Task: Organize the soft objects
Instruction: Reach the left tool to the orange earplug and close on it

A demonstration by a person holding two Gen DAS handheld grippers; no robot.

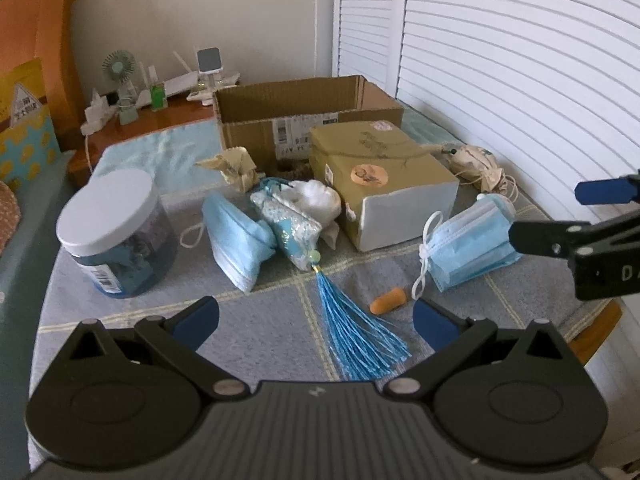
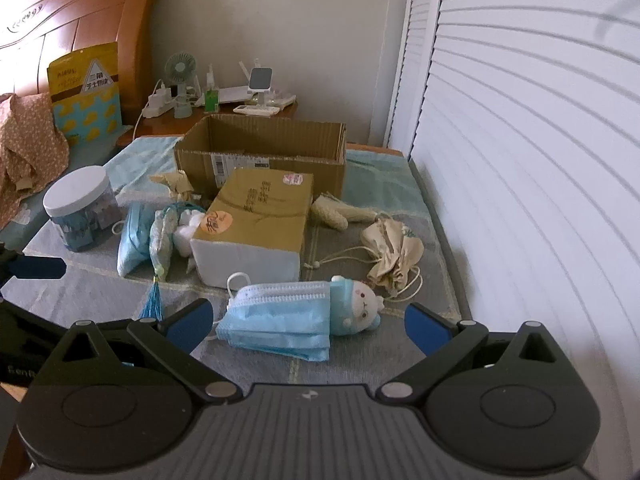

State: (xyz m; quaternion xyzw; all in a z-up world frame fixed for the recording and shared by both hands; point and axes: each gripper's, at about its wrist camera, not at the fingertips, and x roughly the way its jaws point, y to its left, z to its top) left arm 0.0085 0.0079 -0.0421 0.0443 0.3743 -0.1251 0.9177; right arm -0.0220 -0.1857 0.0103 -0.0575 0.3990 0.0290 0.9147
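Soft things lie scattered on a checked cloth. A stack of blue face masks (image 2: 280,320) lies just ahead of my right gripper (image 2: 308,322), which is open around it without touching. A small plush doll (image 2: 362,306) rests against the stack. My left gripper (image 1: 316,316) is open above a blue tassel (image 1: 356,336) that hangs from a glittery sachet (image 1: 292,228). An orange earplug (image 1: 388,300) lies by its right finger. Another pile of masks (image 1: 236,236), cotton balls (image 1: 316,196) and a beige drawstring pouch (image 2: 394,252) lie nearby. The right gripper (image 1: 560,216) shows at the same mask stack (image 1: 468,248).
An open cardboard box (image 2: 260,148) stands at the back, a closed tan carton (image 2: 256,220) in front of it. A white-lidded jar (image 1: 116,232) stands at left. A louvred door (image 2: 520,160) runs along the right. A bedside table with a fan (image 2: 180,72) is behind.
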